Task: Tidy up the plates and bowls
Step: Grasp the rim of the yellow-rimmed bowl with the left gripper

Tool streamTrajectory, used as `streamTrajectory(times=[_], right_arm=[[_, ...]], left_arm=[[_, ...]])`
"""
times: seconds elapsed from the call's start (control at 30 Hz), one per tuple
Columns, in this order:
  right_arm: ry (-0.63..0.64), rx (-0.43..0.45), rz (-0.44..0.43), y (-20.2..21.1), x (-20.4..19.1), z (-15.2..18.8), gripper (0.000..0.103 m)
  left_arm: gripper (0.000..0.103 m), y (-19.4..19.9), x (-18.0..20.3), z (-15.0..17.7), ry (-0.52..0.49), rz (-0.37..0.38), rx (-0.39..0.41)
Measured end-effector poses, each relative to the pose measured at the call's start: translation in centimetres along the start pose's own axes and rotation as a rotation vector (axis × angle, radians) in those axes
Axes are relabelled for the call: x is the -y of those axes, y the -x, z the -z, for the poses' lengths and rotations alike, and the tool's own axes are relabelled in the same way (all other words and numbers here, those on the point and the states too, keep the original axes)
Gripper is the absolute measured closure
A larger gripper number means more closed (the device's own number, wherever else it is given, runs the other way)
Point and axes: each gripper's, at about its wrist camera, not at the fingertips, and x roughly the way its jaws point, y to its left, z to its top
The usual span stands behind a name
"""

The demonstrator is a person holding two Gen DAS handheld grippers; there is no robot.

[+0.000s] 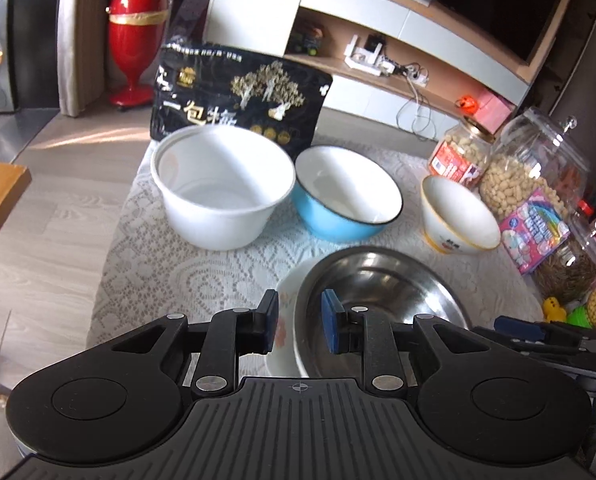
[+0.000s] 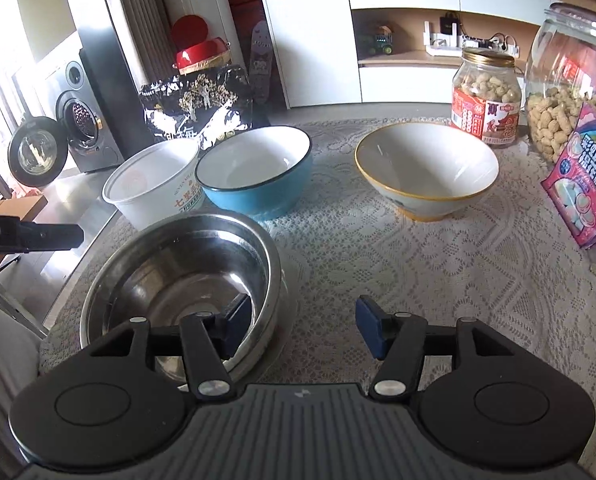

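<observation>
Left fingers (image 1: 299,322) narrowly apart, straddling steel bowl (image 1: 382,292) rim; right fingers (image 2: 304,330) wide apart, one inside bowl.

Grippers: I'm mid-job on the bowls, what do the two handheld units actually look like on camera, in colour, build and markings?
Both match: the left gripper and right gripper have black ribbed bodies, two round black side discs, black linkage arms with silver rivets, and blue pads on the fingertips. A small crosshair mark sits on the centre of each body. No cables or sleeves are visible.

Ahead of my right gripper (image 2: 303,330) lies open lace tablecloth (image 2: 438,264); a shiny steel bowl (image 2: 178,268) blocks its left, tall glass snack jars (image 2: 570,76) wall its right
</observation>
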Motion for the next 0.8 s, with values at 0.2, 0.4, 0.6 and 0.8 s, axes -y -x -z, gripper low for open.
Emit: streamTrajectory(times=[0.2, 0.4, 0.6, 0.8], right_arm=[[-0.034, 0.079, 0.201, -0.6, 3.4, -2.3, 0.039], [-0.092, 0.067, 0.403, -3.1, 9.2, -5.2, 0.035], [-0.088, 0.153, 0.453, -3.7, 11.8, -8.2, 0.016], [-0.183, 0.033, 0.289, -8.3, 14.4, -9.4, 0.038]], left_arm=[[0.077, -3.5, 5.9, -4.5, -0.114, 0.144, 0.009], [0.077, -12.1, 14.6, -8.6, -0.327, 0.160, -0.021], [0.077, -21.2, 19.1, -11.0, -0.425, 0.093, -0.106], [0.076, -26.6, 19.7, -11.7, -0.477, 0.030, -0.157]])
